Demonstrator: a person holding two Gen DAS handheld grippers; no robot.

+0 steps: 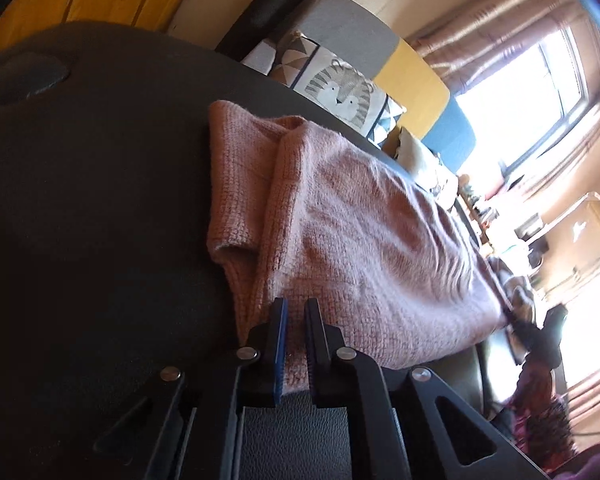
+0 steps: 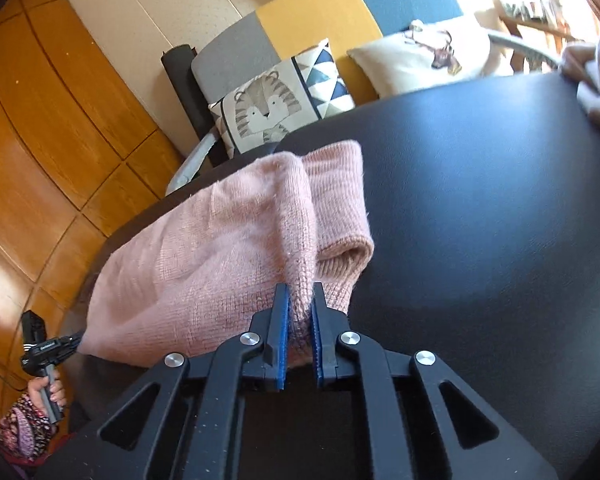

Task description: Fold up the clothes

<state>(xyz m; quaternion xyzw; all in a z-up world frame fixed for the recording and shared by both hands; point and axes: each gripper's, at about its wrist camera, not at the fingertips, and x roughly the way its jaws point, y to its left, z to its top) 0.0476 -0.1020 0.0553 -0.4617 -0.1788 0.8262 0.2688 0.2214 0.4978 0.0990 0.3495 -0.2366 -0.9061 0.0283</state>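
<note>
Black worktop (image 2: 480, 208) under everything, dark and smooth, with a sofa (image 2: 300, 12) and cushions behind its far edge. On the worktop, toward its left part as seen from the right wrist, a pink knitted sweater (image 2: 204, 264), already folded once at least, with a ribbed sleeve or cuff (image 2: 340, 216) lying out at its right side.

Left tool (image 1: 296, 320) almost fully closed, pinching the near edge of the sweater (image 1: 360, 232) between its blue pads; knit visible between the fingers. Right tool (image 2: 300, 308) also nearly closed, clamped on a thick raised fold of the same sweater, with fluffy fabric bulging between the pads. Both grips at the near side, one at each corner, so likely the start of a fold away toward the far edge.

To do this step well: lifting both corners together and at equal height, so the edge stays straight and does not sag in the middle. Keeping the grip firm, because loose knit is heavy and may slip or stretch. Carrying the edge over far enough to meet the far edge evenly, then lowering before letting go. Watching the loose cuff at the side, since probably it needs tucking in, otherwise sticking out of the finished pile.
</note>
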